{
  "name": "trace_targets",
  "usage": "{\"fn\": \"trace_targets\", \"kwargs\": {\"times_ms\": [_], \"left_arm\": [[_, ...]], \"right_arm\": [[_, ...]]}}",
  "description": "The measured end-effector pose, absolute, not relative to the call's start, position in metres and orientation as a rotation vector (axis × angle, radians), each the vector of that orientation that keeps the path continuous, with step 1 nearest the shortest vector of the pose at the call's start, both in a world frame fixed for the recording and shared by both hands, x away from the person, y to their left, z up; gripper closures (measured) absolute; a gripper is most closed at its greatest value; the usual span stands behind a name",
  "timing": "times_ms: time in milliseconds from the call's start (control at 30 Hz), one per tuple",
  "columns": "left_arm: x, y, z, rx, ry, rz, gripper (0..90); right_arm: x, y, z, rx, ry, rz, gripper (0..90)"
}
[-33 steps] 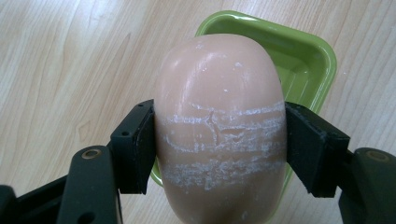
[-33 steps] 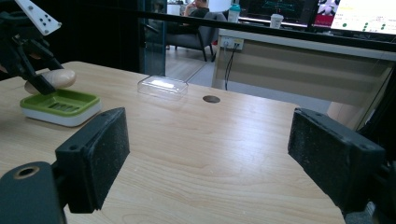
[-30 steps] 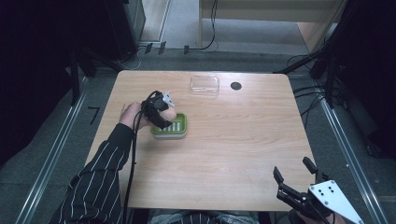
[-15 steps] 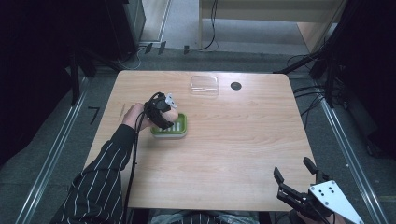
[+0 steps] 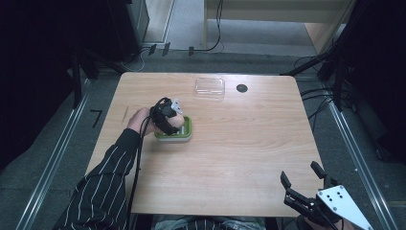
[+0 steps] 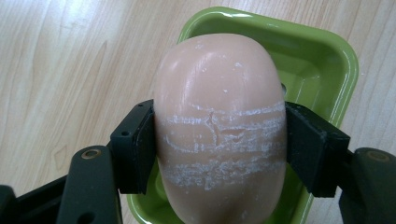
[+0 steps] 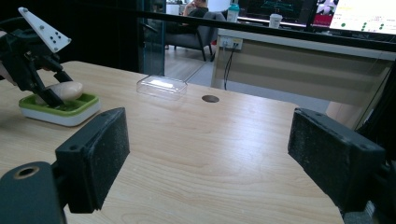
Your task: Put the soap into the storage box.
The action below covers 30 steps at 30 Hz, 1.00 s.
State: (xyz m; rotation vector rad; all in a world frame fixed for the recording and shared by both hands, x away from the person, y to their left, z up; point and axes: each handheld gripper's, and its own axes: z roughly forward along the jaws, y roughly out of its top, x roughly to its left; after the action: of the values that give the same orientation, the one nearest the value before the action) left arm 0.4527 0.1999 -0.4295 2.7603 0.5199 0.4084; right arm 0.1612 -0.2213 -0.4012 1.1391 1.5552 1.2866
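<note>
My left gripper [image 6: 219, 140] is clamped across the middle of the soap [image 6: 219, 126], one jaw on each long side, and the bar sits just over the green dish [image 6: 343, 60] near the left-middle of the counter [image 5: 239, 143]; from the right gripper view the soap [image 7: 63, 90] looks low in the dish [image 7: 58, 108], though I cannot tell whether its underside touches. The step, as I judge it, is either settling the bar into the dish or lifting it clear, and both call for the same care: the soap is rounded and scuffed white where the jaws bite, so it could squirt out if I squeeze unevenly or tilt. I'd keep the wrist level, move straight up or down, and stay centred so the dish doesn't skid. My right gripper [image 7: 205, 154] waits at the near right corner, jaws wide apart and holding nothing. The clear lid [image 5: 209, 88] lies well apart, toward the far edge.
</note>
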Motion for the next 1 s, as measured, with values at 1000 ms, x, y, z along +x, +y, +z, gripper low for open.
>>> {"fn": "trace_targets", "kwargs": {"times_ms": [1000], "left_arm": [[0.459,0.204,-0.44,2.773,0.56,0.383,33.0]], "right_arm": [[0.161,-0.222,-0.401,1.14,1.554,1.289,13.2]]}}
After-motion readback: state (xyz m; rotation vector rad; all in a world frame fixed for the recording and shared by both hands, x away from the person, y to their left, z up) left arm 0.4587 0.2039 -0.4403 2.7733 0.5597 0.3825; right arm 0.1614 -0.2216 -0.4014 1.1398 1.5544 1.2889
